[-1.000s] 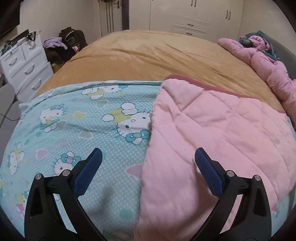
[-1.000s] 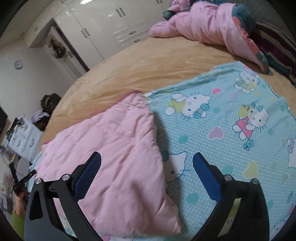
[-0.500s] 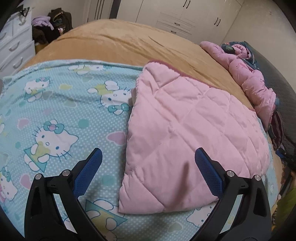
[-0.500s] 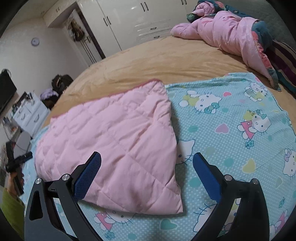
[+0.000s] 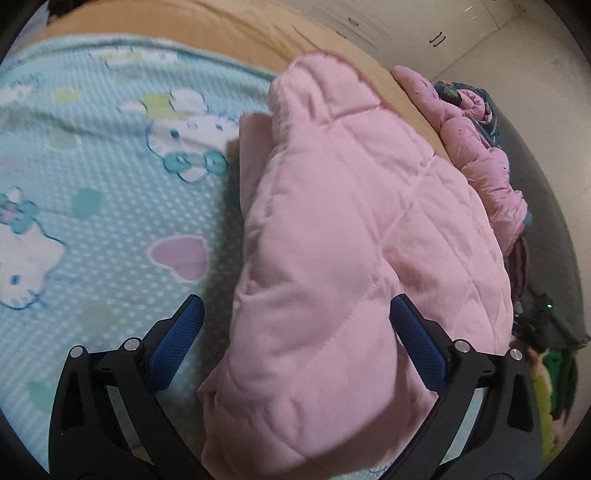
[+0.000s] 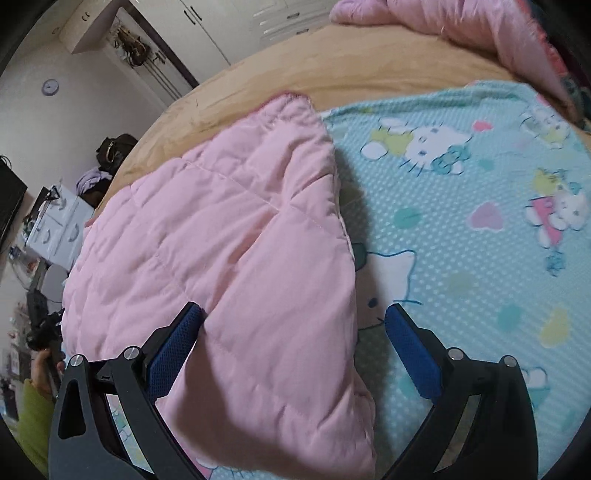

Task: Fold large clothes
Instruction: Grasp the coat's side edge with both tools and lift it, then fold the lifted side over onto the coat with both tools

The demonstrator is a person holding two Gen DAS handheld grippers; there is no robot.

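Note:
A pink quilted garment (image 5: 354, 236) lies folded on a light blue cartoon-cat blanket (image 5: 92, 192) spread over the bed. My left gripper (image 5: 295, 339) is open, its blue pads on either side of the garment's near corner. In the right wrist view the same pink garment (image 6: 229, 251) lies left of centre on the blanket (image 6: 480, 258). My right gripper (image 6: 291, 339) is open, with the garment's near right corner between its pads. I cannot tell whether the pads touch the cloth.
The tan bedspread (image 6: 332, 70) shows beyond the blanket. A crumpled pink jacket (image 5: 476, 147) lies at the far side of the bed. White wardrobes (image 6: 229, 26) stand behind, and a white drawer unit (image 6: 59, 229) stands at the left.
Both grippers have moved down and closer to the pink garment. Its near corners now lie between the open pads. The garment itself has not visibly moved.

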